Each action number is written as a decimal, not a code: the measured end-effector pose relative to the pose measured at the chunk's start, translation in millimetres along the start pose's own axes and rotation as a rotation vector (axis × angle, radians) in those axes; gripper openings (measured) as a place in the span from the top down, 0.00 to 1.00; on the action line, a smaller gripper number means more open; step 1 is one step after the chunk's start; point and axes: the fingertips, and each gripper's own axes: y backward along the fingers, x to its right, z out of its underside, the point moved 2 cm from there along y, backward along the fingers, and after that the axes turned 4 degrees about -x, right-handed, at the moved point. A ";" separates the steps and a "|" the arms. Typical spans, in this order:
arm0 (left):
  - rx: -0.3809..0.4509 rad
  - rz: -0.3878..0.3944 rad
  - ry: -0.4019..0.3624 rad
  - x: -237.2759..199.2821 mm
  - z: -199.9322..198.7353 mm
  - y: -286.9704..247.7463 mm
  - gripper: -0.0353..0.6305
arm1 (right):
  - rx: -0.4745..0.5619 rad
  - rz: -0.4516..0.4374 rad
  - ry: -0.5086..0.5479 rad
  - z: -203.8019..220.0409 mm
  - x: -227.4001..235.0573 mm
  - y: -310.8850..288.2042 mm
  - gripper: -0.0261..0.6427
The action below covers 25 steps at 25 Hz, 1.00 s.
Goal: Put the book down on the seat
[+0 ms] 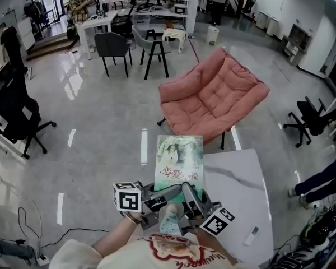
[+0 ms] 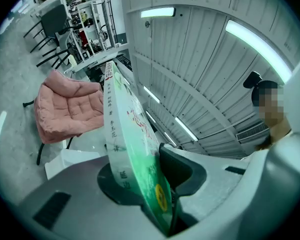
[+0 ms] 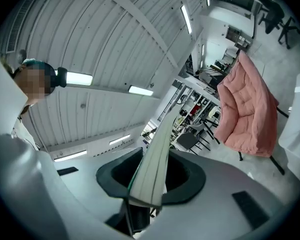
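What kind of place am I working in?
Probably an open-plan office or lab: white desks and dark chairs at the back, a swivel chair at left, a pink lounge chair.

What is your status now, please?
Left tongs and right tongs shut on thin green paperback book. Book in air, pink cushioned seat ahead. White table nearby, path looks free.

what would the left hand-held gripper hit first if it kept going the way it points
Probably the pink chair: the left hand-held gripper, shut on the book, points at it over bare floor. Depth is unclear.
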 end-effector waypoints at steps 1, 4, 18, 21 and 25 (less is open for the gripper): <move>0.004 0.001 -0.003 -6.3 -11.2 -10.5 0.79 | -0.003 -0.002 0.002 -12.0 9.3 -7.0 0.81; 0.016 0.005 -0.021 -24.3 -47.2 -38.9 0.79 | -0.007 -0.019 0.016 -47.7 34.4 -30.9 0.81; 0.036 -0.028 -0.031 -82.2 -126.6 -116.7 0.79 | -0.021 -0.048 0.005 -130.9 115.3 -83.5 0.81; 0.043 -0.045 -0.043 -84.7 -129.0 -120.1 0.79 | -0.031 -0.060 -0.004 -133.6 120.4 -85.4 0.81; 0.063 -0.053 -0.039 -90.4 -135.3 -110.3 0.79 | -0.043 -0.074 -0.003 -129.6 119.0 -98.0 0.81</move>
